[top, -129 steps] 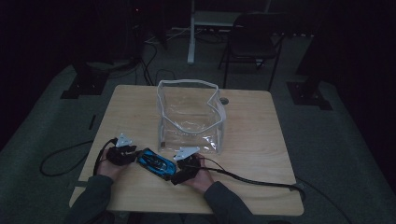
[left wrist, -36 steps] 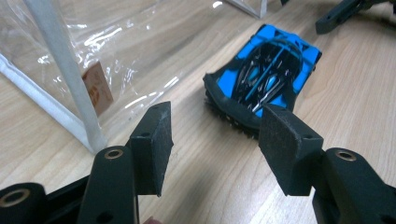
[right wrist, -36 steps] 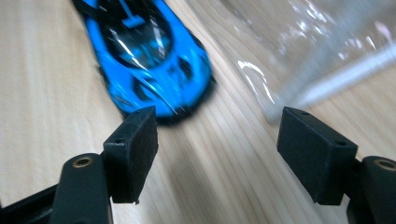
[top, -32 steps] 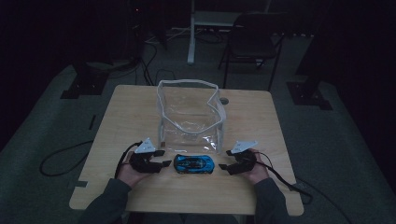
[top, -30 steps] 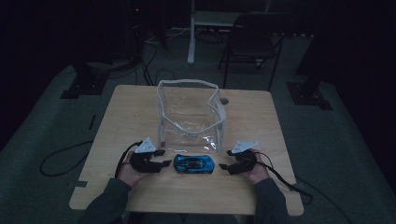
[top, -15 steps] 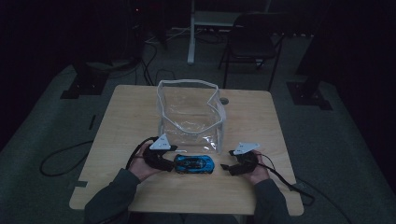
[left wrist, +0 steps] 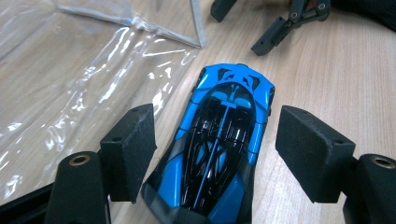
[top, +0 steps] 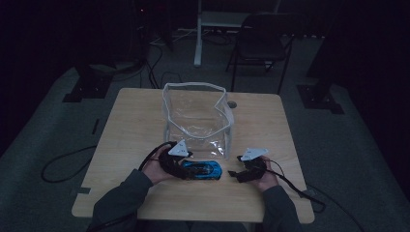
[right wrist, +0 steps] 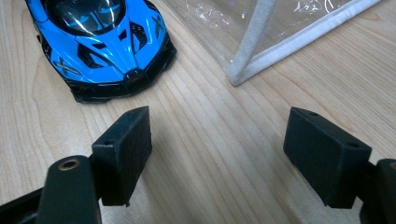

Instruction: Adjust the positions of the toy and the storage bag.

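Straddling the blue car (left wrist: 219, 149), the left gripper (left wrist: 217, 154) has its jaws spread, one pad on each side of the body and a gap to both; they have just been opening, with the car between them but not pressed. The car lies on the table (top: 130, 125) in the lower middle of the high view, just in front of the clear bag (top: 196, 116). The right gripper (right wrist: 233, 154) waits released, near the car's nose, holding nothing. I judge this is the grasp step: next the left jaws should close on the car's sides, then lift it toward the bag opening.
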`<state>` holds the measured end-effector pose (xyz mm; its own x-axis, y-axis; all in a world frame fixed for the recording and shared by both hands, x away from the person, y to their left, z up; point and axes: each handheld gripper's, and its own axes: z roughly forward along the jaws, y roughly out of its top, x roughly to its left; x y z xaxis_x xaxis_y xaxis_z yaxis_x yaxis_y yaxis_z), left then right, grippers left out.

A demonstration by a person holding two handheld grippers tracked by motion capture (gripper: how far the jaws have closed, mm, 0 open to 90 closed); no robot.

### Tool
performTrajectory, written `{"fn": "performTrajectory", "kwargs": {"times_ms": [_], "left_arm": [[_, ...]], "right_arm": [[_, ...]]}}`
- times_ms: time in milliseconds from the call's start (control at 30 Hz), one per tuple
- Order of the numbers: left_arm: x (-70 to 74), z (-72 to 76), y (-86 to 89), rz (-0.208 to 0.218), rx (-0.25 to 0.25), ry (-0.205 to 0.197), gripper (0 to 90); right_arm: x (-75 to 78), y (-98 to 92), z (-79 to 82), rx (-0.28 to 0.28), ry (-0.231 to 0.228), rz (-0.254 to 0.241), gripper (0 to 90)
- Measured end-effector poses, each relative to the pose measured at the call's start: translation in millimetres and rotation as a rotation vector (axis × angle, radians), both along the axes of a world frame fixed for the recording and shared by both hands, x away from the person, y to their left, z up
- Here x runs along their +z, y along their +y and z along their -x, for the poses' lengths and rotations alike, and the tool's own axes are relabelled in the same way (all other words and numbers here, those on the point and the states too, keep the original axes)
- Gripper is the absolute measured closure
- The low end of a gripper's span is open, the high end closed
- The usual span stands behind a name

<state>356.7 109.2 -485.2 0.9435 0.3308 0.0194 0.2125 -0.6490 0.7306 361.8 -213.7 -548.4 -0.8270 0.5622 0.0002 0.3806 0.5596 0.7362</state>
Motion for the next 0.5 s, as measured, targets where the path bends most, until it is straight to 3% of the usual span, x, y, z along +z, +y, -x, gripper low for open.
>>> {"fn": "performTrajectory", "kwargs": {"times_ms": [500], "left_arm": [[-8.8, -2.3, -11.1, -0.037, -0.028, -0.025, 28.3]], "right_arm": [[0.0, 0.3, 0.0, 0.005, 0.0, 0.002, 21.8]]}}
